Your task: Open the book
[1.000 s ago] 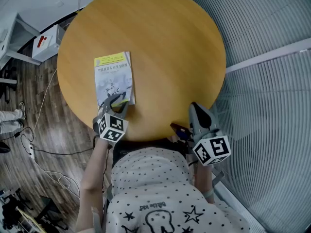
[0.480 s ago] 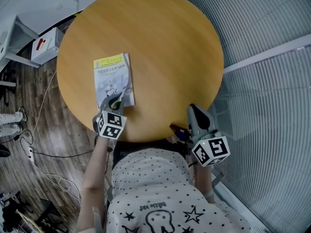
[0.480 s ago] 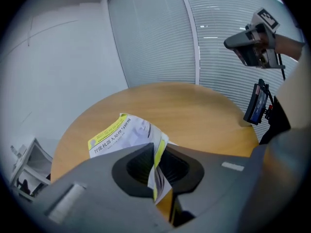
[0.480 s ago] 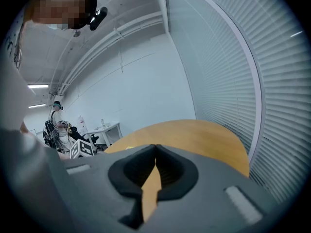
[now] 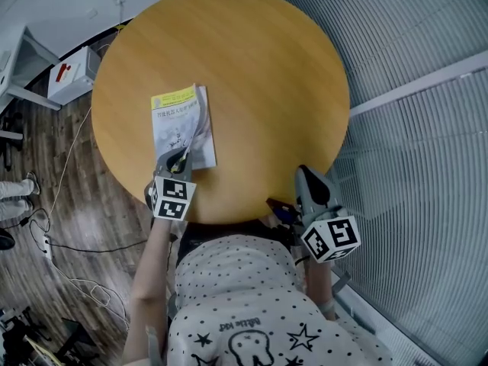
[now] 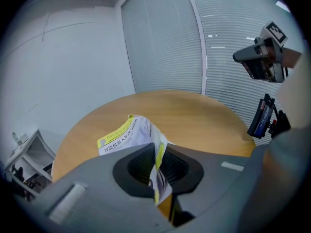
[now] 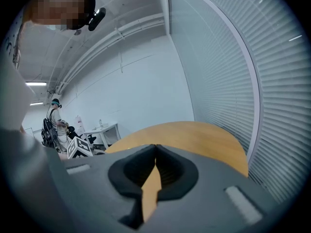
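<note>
Left claw (image 6: 156,166): clenched, its jaws have just been closing, and they now pinch the near right corner of the cover (image 6: 124,135).
Cover: bent up off the pages at that corner; the rest of it is down.
Book (image 5: 179,124): lies on the left part of the tabletop (image 5: 267,67), right in front of the left claw, with its near end at the claw's tips.
Long side of the book: points away from the person, from the claw toward the far side of the tabletop.
Spine: I think it is the left long side — so the cover should swing up and over to the left.
Nearer hand: the left one, which is already on the book.
Right claw (image 7: 155,149): squeezed shut on nothing, well apart from the book at the near right edge of the tabletop.
Changed: a second ago the book lay flat and closed, with the left claw's jaws apart over its near end — now they grip the corner and it is lifted.
</note>
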A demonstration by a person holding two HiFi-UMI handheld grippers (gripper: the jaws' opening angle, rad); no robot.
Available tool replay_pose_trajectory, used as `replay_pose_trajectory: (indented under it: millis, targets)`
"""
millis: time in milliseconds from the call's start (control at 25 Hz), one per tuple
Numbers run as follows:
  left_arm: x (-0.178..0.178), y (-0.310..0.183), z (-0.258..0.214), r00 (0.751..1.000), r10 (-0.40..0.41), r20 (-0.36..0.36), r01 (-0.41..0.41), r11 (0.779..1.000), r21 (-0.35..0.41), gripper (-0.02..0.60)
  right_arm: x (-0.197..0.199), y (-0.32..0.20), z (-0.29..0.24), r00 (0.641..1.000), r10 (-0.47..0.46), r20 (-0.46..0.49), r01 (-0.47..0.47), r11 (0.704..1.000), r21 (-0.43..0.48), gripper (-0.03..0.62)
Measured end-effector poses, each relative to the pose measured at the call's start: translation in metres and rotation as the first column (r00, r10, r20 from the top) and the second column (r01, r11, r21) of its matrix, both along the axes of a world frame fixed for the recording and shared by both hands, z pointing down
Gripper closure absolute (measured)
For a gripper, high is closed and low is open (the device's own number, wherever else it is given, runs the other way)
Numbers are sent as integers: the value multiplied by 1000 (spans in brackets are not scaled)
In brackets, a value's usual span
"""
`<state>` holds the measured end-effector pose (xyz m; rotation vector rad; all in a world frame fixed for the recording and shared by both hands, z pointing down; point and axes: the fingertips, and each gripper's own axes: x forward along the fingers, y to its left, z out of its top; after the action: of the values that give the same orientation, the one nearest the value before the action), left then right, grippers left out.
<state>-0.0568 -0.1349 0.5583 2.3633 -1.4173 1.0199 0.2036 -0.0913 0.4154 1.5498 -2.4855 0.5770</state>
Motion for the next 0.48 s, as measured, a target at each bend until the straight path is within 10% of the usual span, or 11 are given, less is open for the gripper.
replay_pose_trajectory:
  millis: [480]
  targets:
    - [-65, -6, -39, 976, -187, -109, 197, 977, 88, 560, -48, 18, -10, 1000, 1, 8, -1, 1000, -31, 589]
